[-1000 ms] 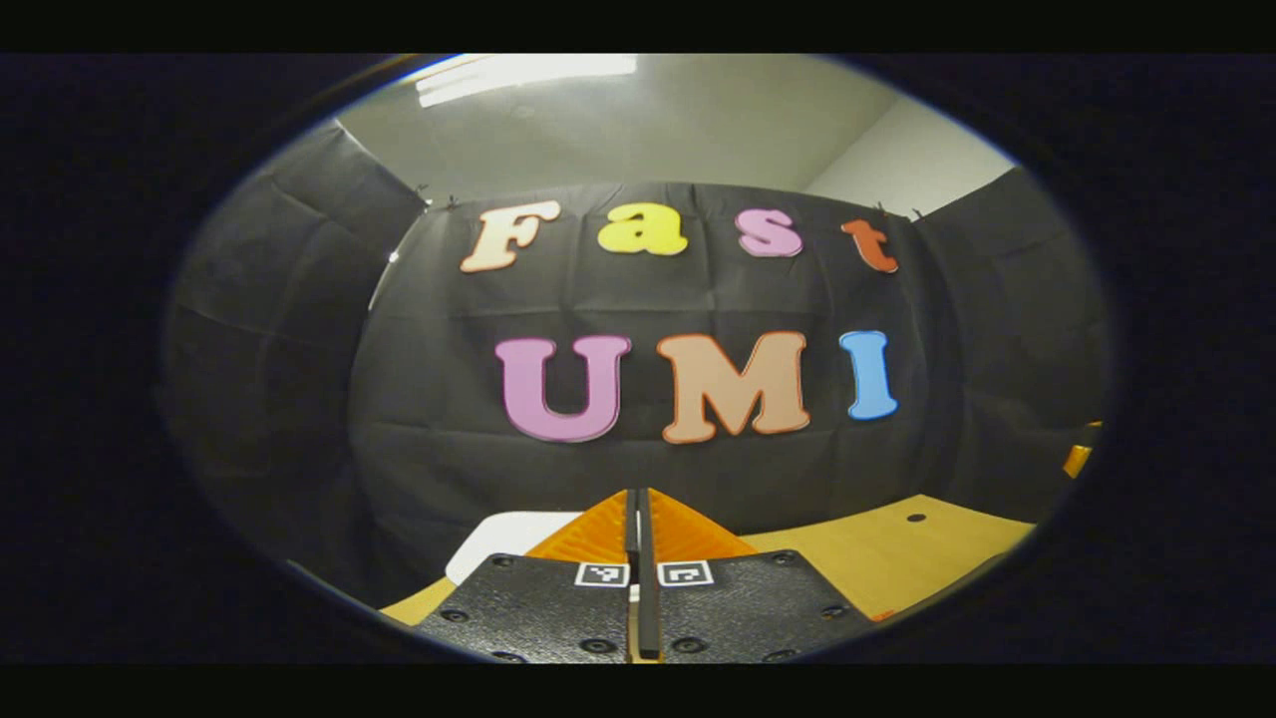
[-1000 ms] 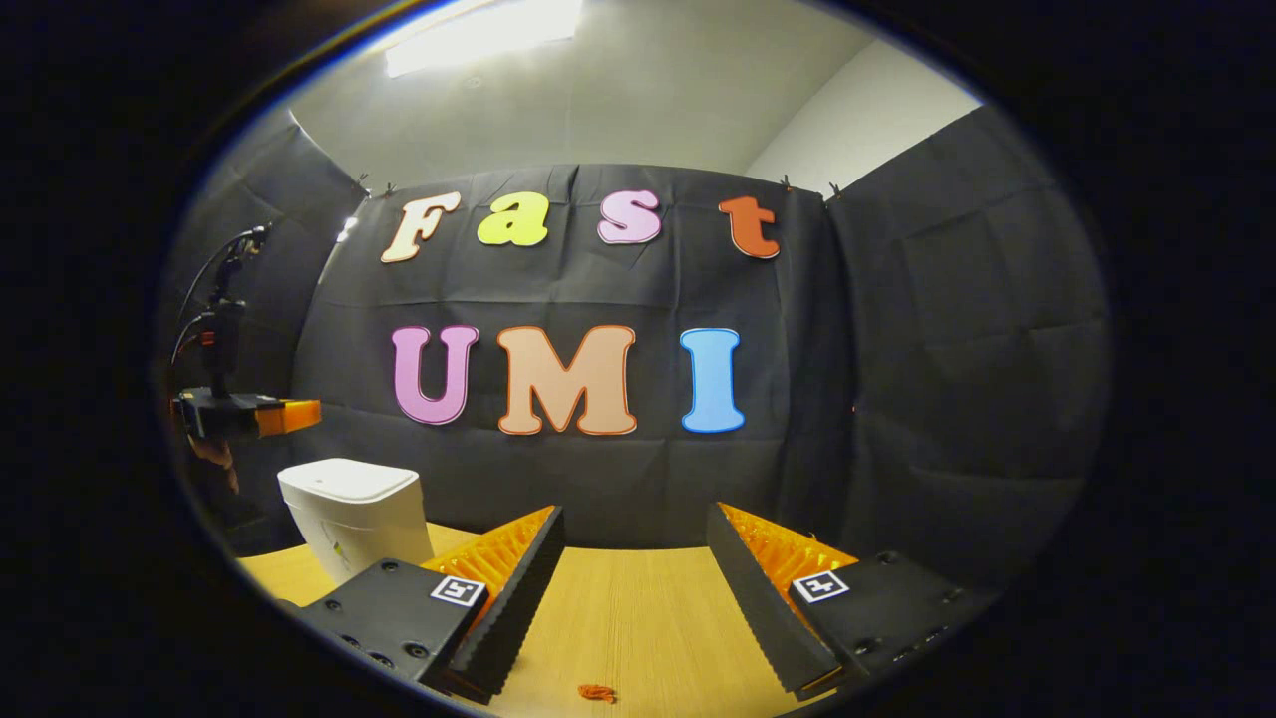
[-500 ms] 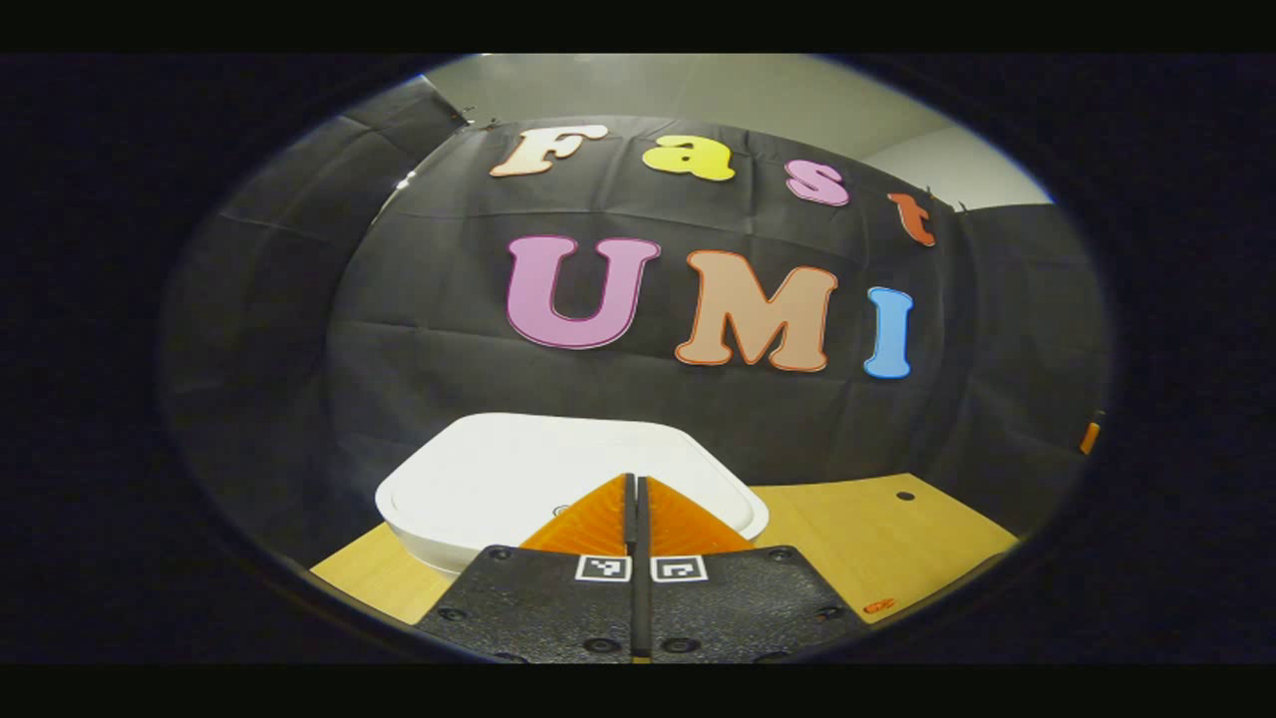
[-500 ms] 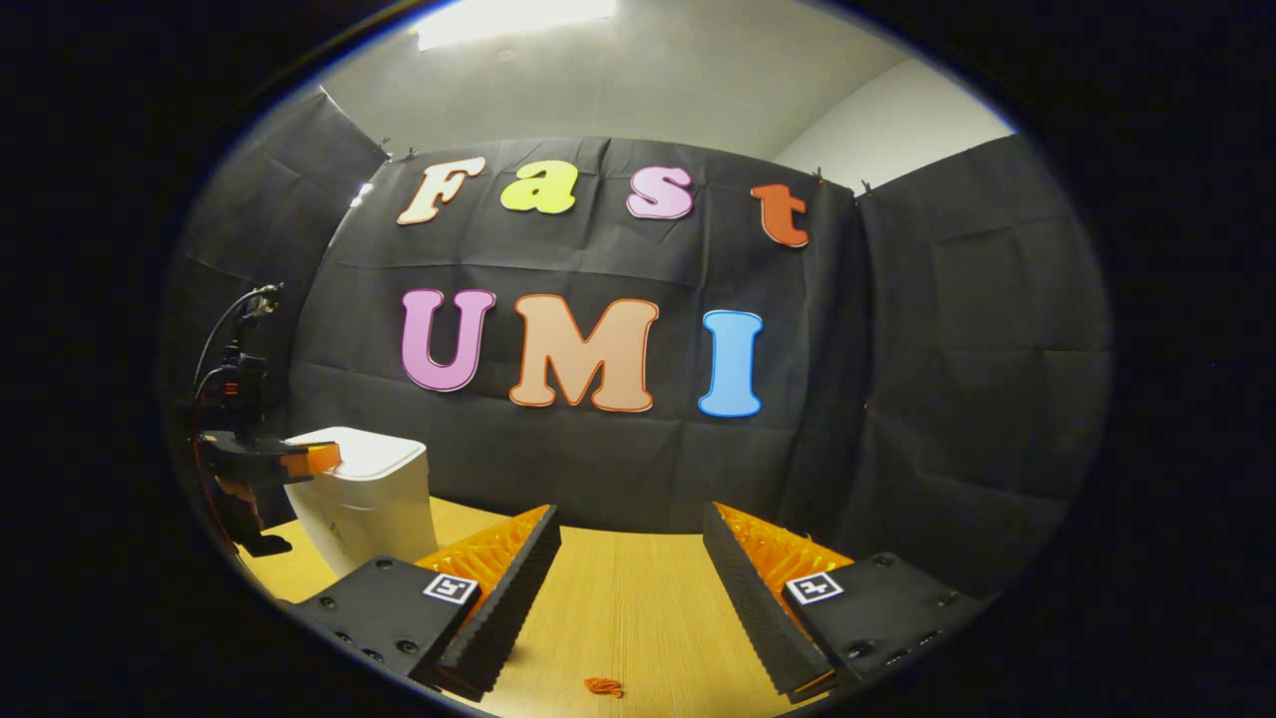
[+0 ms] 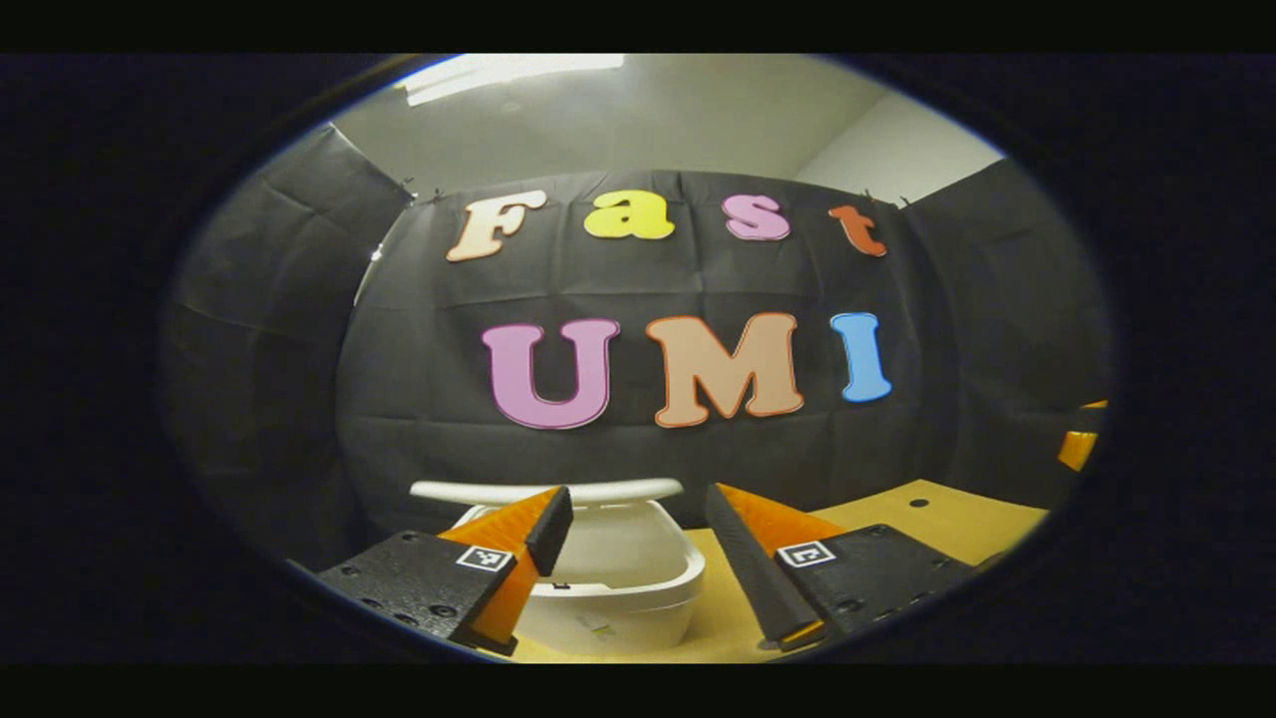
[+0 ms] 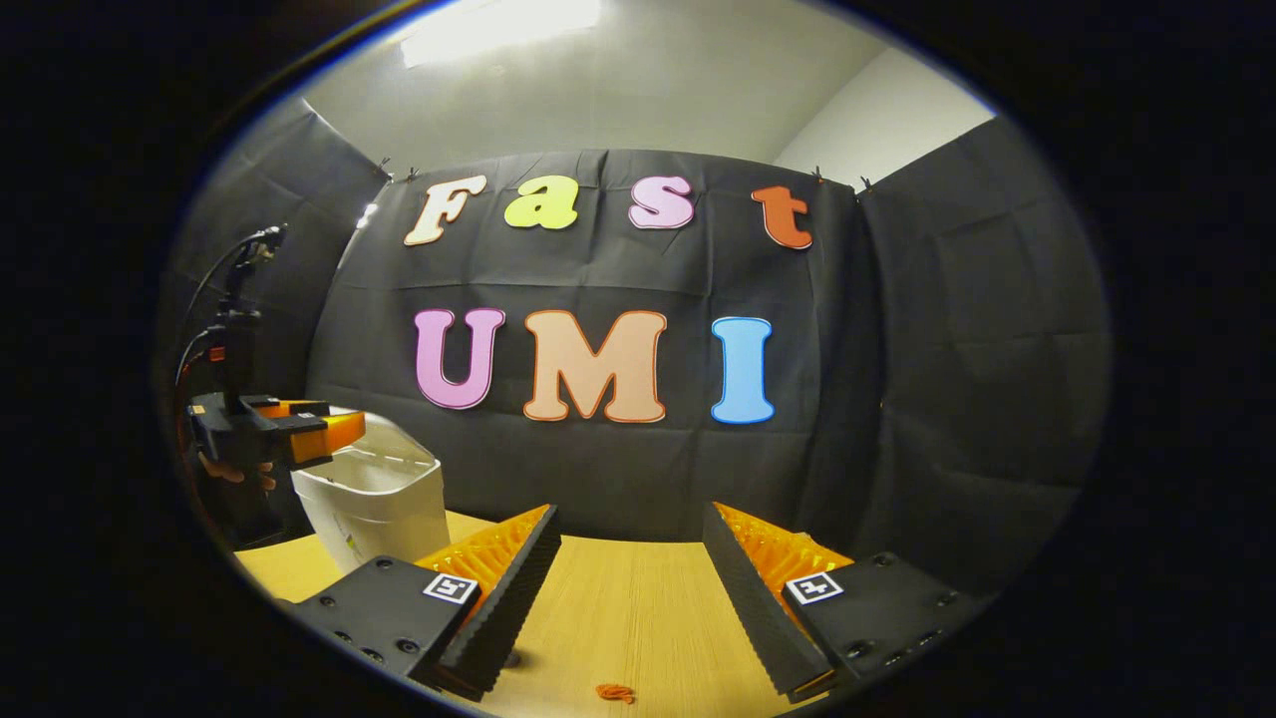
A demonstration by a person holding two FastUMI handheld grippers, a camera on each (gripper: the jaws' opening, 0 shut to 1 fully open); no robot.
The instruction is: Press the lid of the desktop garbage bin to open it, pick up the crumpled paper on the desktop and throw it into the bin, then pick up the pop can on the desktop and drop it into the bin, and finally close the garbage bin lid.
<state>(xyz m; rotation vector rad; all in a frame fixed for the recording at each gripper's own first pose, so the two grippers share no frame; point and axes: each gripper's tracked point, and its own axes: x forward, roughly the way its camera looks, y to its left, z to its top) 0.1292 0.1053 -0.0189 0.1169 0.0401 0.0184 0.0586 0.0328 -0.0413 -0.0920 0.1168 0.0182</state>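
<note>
The garbage bin looks like smooth white plastic with a soft sheen, and its raised lid has the same finish. The desktop is pale wood with fine straight grain and a matt surface. The left gripper and right gripper have matt, finely textured plastic bodies; the fingers carry ridged, rough-looking faces. The booth wall is creased matt cloth.

Light wood worktop. White garbage bin stands on it at the far left, lid raised. Small orange scrap lies on the near edge, well apart from the bin. Dark round hole in the worktop, far right.
</note>
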